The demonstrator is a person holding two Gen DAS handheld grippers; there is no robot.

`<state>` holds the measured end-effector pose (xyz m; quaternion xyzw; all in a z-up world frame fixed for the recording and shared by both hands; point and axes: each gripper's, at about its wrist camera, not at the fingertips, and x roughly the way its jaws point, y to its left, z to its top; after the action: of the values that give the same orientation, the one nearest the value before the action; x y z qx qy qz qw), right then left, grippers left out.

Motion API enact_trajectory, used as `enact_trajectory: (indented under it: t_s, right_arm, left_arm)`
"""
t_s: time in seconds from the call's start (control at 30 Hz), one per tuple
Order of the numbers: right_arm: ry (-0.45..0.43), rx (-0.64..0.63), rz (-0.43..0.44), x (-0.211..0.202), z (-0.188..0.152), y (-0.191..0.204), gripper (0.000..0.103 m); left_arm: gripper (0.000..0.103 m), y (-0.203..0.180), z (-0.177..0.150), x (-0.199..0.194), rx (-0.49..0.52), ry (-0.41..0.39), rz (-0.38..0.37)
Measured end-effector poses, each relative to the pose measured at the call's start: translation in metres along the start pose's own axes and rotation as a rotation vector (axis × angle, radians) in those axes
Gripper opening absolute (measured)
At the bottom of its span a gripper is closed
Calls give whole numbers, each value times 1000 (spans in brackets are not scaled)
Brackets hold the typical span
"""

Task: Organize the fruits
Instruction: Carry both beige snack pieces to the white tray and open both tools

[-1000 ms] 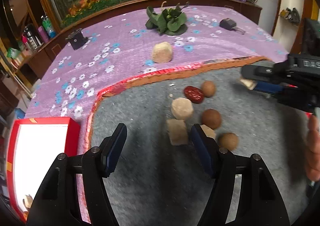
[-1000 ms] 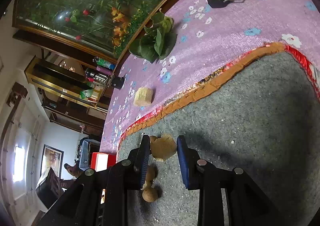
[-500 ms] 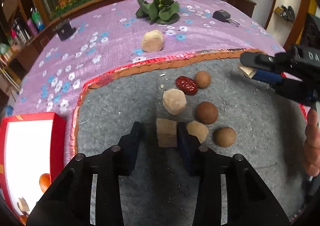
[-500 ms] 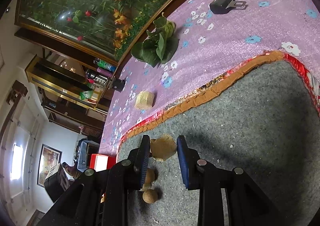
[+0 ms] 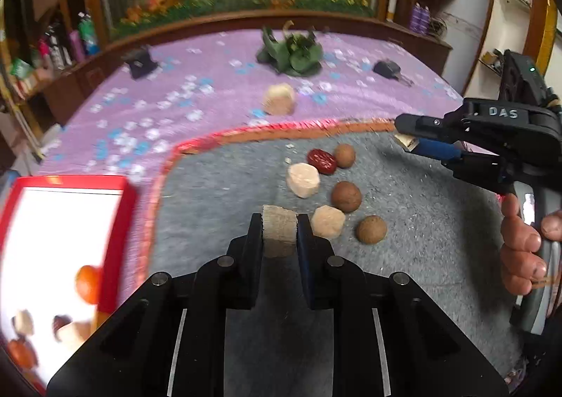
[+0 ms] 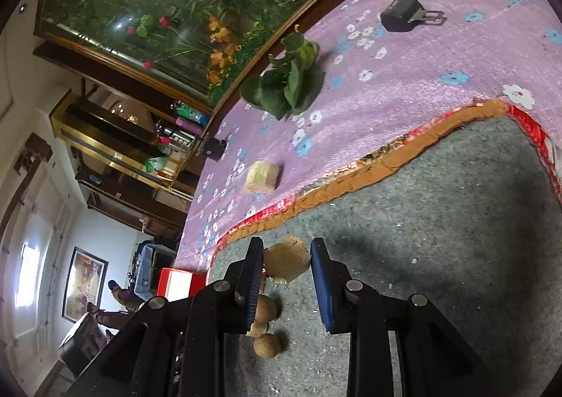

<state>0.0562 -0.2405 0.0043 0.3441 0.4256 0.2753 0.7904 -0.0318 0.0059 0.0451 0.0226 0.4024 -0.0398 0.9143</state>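
A: What changed?

B: My left tongs (image 5: pixel 279 233) have just closed on the tan fibrous block (image 5: pixel 279 234), above the grey felt mat (image 5: pixel 217 193).

A: Handling?

B: Light, crumbly, I think; hold its 2 flat sides. My right tongs (image 6: pixel 286 265) pinch a pale brown chunk (image 6: pixel 286 262).

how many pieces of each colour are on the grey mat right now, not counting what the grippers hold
Left wrist view, on the grey mat:
brown balls: 3
pale chunks: 2
red date: 1
total: 6
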Motion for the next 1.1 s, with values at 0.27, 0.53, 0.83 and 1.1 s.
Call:
enact_trajectory:
  t_s: [0.27,0.53,0.83,1.1]
  right_arm:
    - [-19,-86,97,-6,-5,17,27]
    - [-22,-178,134,-6,-14,35,27]
    - [-17,-205,99,-2,-17,36,27]
    - [-16,-203,89,-2,-17,35,27]
  left_arm:
    - [17,17,-10,-58,-28,-149,191]
    - [18,38,-12,-96,-72,-239,307]
    - [18,45,-14,-110,-84,-269,393]
    - [18,48,-17,-113,-91,-272,429]
